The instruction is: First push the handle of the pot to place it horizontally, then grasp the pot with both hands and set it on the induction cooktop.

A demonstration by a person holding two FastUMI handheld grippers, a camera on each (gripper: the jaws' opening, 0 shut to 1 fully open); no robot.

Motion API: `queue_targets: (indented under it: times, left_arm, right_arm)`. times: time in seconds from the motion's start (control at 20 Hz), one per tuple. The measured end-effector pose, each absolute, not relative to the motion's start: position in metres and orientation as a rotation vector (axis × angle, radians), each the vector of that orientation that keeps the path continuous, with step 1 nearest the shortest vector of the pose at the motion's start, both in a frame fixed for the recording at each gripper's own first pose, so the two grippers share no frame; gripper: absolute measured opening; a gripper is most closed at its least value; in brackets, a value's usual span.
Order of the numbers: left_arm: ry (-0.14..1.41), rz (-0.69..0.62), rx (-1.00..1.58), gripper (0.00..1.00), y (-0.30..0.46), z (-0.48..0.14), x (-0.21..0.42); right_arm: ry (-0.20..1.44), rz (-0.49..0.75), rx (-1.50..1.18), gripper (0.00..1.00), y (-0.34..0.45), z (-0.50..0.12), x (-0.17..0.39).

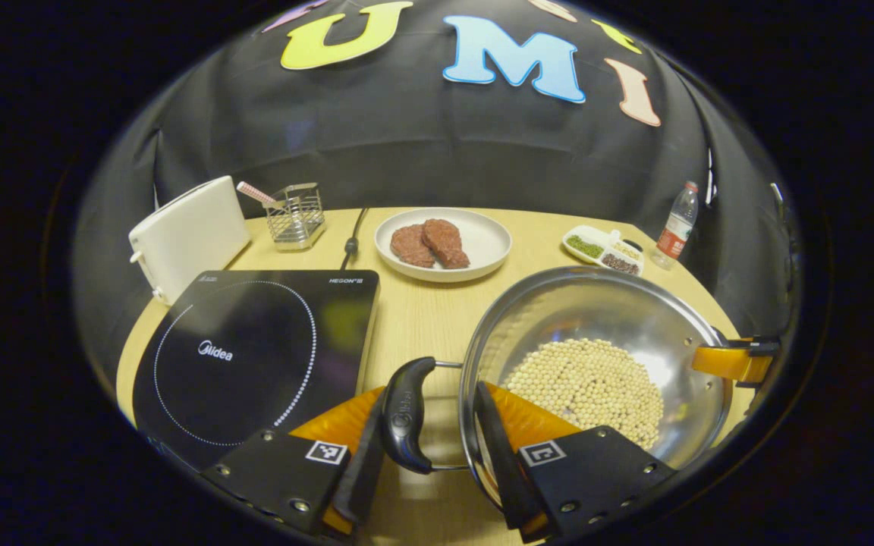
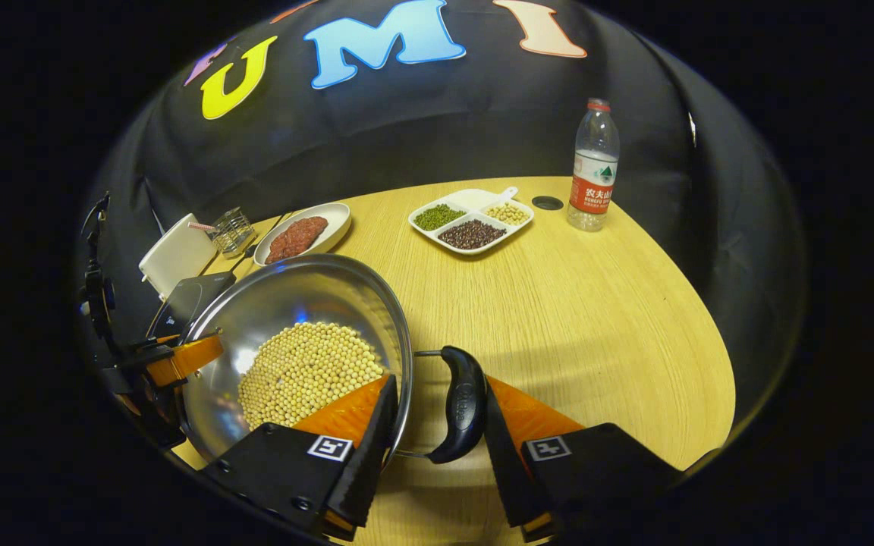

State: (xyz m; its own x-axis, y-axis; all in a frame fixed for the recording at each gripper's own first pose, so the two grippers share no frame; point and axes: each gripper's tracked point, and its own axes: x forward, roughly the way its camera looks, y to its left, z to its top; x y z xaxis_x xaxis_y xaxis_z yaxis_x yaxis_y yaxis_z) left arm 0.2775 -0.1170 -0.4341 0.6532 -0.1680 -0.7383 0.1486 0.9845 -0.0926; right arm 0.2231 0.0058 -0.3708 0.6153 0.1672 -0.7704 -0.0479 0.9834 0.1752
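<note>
Each gripper, left gripper (image 1: 429, 447) and right gripper (image 2: 437, 447), straddles one of two handles on one pot (image 1: 596, 334); whether clenched, I cannot tell.

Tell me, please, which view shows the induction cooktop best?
The left gripper view: the induction cooktop lies nearly whole, its dotted ring visible. In the right gripper view, just a dark corner peeks from behind the pot.
</note>
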Motion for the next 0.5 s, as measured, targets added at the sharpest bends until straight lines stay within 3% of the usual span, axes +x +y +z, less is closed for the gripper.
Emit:
queue_targets:
  times: [0.2,0.3,0.45,0.5]
  left_arm:
    - [0.862,-0.186,-0.016,0.67,-0.1169,-0.4380,0.2761]
    - [0.869,-0.191,-0.012,0.60,-0.1166,-0.4387,0.2752]
    - [0.867,-0.194,-0.011,0.59,-0.1166,-0.4347,0.2755]
    - [0.863,-0.197,-0.011,0.58,-0.1171,-0.4322,0.2767]
  right_arm:
    - [0.924,0.102,0.159,0.53,0.0074,-0.3687,0.2198]
    - [0.930,0.106,0.142,0.49,0.0084,-0.3673,0.2178]
    - [0.935,0.102,0.146,0.41,0.0096,-0.3702,0.2206]
    - [0.938,0.096,0.132,0.44,0.0092,-0.3688,0.2192]
